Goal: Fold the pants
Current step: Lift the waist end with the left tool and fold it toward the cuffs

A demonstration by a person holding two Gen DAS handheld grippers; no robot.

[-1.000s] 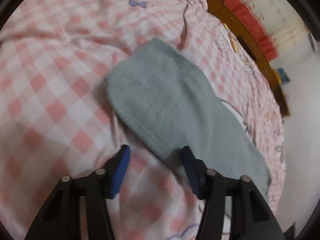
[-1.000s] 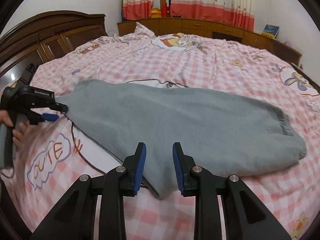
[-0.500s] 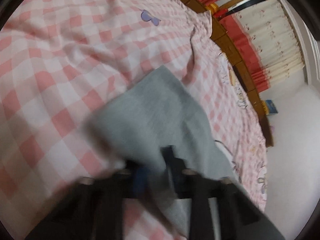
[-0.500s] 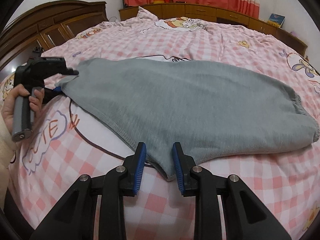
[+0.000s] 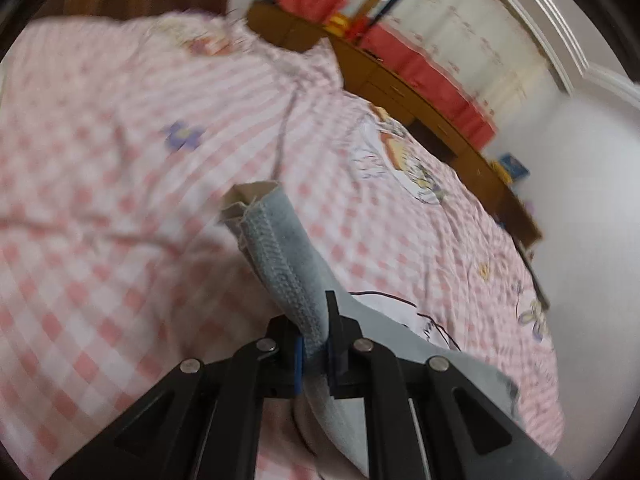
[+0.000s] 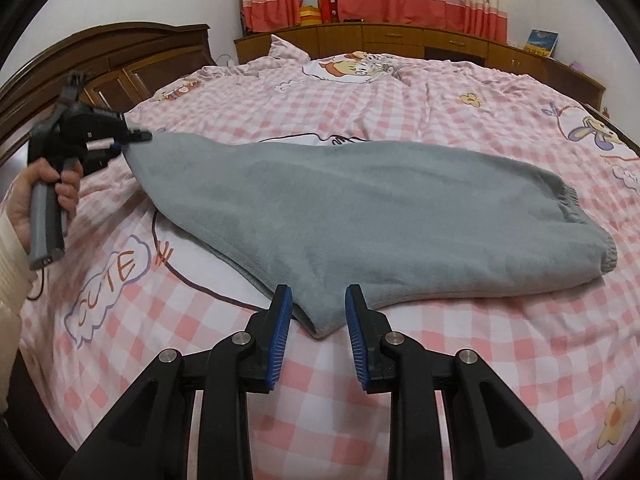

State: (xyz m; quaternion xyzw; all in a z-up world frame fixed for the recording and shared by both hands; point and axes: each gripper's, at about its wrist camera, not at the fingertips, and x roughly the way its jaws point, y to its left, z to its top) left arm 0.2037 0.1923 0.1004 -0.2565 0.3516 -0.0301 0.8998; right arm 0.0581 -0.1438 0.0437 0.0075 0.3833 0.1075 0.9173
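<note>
Left wrist — left gripper [image 5: 316, 354] clamps pants [image 5: 280, 248] hem.

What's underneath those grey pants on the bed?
The grey pants lie on a pink checked bedspread printed with cartoons. A dark drawn outline runs under them; the rest of that drawing is covered.

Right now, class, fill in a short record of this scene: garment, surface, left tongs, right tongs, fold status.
garment: grey pants, spread lengthwise, one end lifted
surface: pink checked bedsheet
left tongs: shut on the pants' hem corner, raised off the bed
right tongs: open, blue pads either side of the near corner, not gripping
cuffs: elastic end lying flat at the far right in the right wrist view
fold status: not yet folded over
</note>
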